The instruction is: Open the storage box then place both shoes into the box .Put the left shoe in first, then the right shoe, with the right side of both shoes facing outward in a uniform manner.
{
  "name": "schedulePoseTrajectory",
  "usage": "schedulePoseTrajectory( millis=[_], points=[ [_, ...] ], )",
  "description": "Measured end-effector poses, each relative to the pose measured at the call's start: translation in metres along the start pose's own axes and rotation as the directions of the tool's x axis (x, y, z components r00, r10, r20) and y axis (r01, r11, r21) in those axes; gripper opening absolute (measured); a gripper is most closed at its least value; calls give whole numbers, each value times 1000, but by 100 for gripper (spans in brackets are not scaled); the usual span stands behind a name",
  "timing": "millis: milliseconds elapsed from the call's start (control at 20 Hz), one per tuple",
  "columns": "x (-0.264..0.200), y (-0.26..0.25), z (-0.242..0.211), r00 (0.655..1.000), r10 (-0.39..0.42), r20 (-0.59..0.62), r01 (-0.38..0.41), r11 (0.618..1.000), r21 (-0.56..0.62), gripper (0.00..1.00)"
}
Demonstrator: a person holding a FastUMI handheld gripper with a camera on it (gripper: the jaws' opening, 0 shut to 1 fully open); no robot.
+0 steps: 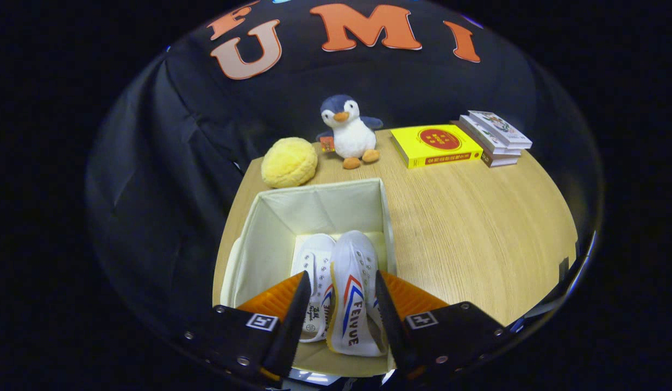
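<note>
Seen from the gripper's own camera, the gripper (338, 304) hangs over the open cream storage box (270, 217) on the wooden table (477, 228). Both white shoes lie side by side inside; the right shoe (353, 293) sits between the spread fingers, the left shoe (314, 266) beside it (whether either finger presses it, I cannot tell). Beyond the box stand a plush penguin (348, 132), a yellow plush ball (289, 162) and a yellow book (436, 144).

Open cream storage box (270, 217) holds two white shoes (353, 288) on their sides (toes pointing away)
</note>
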State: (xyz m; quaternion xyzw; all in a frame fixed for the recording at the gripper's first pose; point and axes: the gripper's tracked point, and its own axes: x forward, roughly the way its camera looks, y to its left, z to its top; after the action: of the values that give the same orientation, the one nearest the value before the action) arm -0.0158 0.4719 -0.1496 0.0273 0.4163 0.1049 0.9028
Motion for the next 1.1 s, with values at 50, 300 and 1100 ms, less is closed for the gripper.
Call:
schedulePoseTrajectory(
  millis=[50, 300, 1100],
  points=[
    [-9, 3, 11, 1000, 21, 23, -21, 1000, -4, 80],
    [-70, -8, 74, 978, 52, 202, -45, 998, -43, 99],
    [-208, -129, 167, 799, -7, 602, 24, 1000, -20, 98]
  ],
)
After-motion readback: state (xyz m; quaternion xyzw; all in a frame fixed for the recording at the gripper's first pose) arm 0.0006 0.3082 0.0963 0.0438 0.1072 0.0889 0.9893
